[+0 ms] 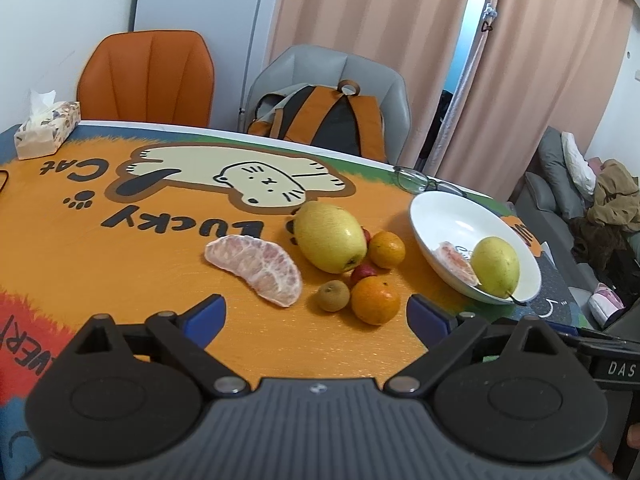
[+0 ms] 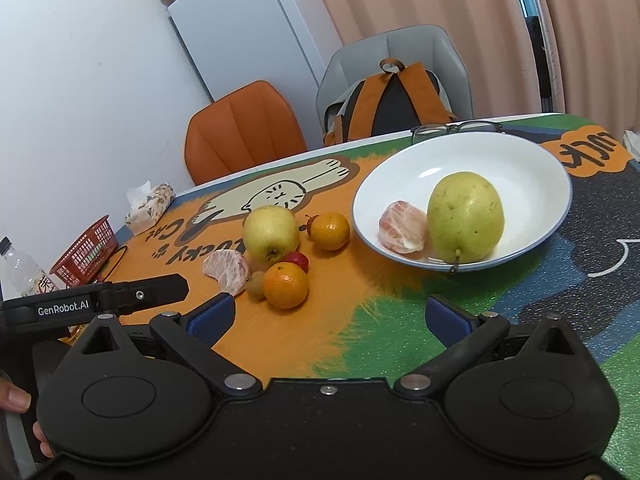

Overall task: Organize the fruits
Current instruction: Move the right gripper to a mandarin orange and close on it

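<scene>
Both the left gripper (image 1: pixel 316 312) and right gripper (image 2: pixel 330 316) have wide-open, empty jaws. Only the right view shows a red basket (image 2: pixel 86 250). A pear (image 2: pixel 466 216) lies in the white bowl (image 2: pixel 532 168); loose oranges (image 1: pixel 375 300), maybe a kiwi (image 1: pixel 333 295), sit beside it.

White bowl (image 2: pixel 532 168) holds a yellow-green pear (image 2: pixel 466 216) lying stem toward the rim, plus a peeled pomelo chunk (image 2: pixel 402 226) touching it. Out on the mat: a bigger pomelo wedge (image 1: pixel 256 268), yellow apple (image 1: pixel 330 238), two oranges (image 1: pixel 375 300) (image 1: pixel 387 249), a little kiwi (image 1: pixel 333 296), and small red fruits (image 1: pixel 363 272) tucked between.
</scene>
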The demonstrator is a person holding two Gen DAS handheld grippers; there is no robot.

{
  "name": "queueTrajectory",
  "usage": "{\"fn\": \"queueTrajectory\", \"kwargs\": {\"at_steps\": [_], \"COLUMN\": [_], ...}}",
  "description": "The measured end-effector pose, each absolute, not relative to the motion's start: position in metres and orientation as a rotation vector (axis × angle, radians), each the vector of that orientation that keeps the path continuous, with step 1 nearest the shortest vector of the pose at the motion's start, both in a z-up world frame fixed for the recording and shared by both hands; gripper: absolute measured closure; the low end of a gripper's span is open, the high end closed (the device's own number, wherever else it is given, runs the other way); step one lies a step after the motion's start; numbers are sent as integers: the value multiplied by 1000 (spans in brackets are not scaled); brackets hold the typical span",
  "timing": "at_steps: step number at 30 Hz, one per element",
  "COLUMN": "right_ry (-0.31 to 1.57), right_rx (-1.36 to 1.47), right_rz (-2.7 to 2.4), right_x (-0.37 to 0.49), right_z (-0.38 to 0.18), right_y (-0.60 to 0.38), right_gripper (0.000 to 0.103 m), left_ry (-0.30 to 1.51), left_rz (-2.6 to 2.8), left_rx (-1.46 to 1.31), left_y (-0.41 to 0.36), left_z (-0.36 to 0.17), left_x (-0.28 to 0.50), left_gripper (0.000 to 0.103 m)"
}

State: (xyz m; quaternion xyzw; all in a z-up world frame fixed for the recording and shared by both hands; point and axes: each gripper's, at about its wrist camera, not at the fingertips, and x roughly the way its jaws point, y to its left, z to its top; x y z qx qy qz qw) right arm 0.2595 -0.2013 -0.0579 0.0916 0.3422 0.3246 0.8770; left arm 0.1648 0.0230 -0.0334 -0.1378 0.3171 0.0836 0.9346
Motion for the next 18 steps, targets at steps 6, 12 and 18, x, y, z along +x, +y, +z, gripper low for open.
{"fn": "queueTrajectory", "kwargs": {"at_steps": [6,12,18], "right_ry": [727,769,790], "right_rx": [178,180,174], "right_rz": [680,674,713], "right_x": [265,276,282], "right_z": [-64,-72,-74], "right_y": [-191,-180,-164], "right_gripper": [1,16,26], "left_ry": [646,635,626], "left_rz": [189,214,239], "left_rx": [-308,-321,-328], "left_y": [38,49,57], "left_z": [-38,-40,-42], "left_x": [169,176,182], "left_gripper": [7,8,9]}}
